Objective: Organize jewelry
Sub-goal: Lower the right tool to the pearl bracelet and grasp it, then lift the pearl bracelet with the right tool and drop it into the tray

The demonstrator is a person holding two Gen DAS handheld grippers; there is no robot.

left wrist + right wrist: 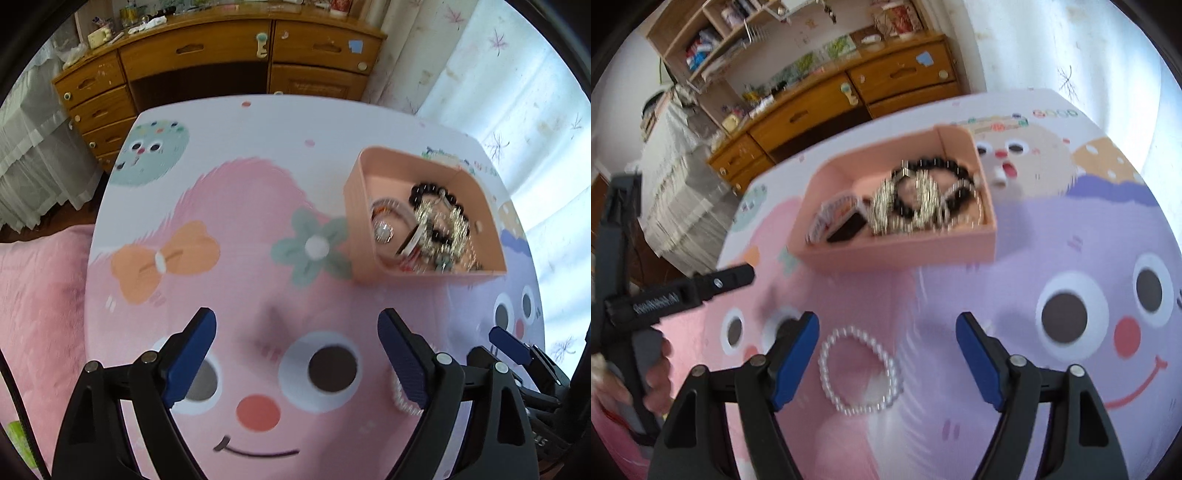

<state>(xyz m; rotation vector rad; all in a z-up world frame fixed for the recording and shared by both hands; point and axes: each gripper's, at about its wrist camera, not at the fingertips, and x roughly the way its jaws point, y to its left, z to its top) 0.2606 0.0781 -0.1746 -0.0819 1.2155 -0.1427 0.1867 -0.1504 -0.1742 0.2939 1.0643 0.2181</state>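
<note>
Right gripper point(886, 332) stands wide and empty, straddling the pearl bracelet point(858, 371) lying loose on the table mat point(1052, 229), low centre of frame. Left gripper point(297, 328) is likewise wide, holding nothing. Pink tray point(897, 254), upper centre, already holds tangled jewelry. Risk: beads are round and slippery; a shallow pinch may let the bracelet slip out before the tray.

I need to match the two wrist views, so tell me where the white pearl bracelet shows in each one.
Left wrist view: the pearl bracelet is at the lower right, mostly hidden behind the left tool's right finger; only a short arc of beads shows.
Right wrist view: it lies whole on the table, low and left of centre, between the open fingers of the right tool.
Shared landmark: the pink box of jewelry, beyond the bracelet in both views.
</note>
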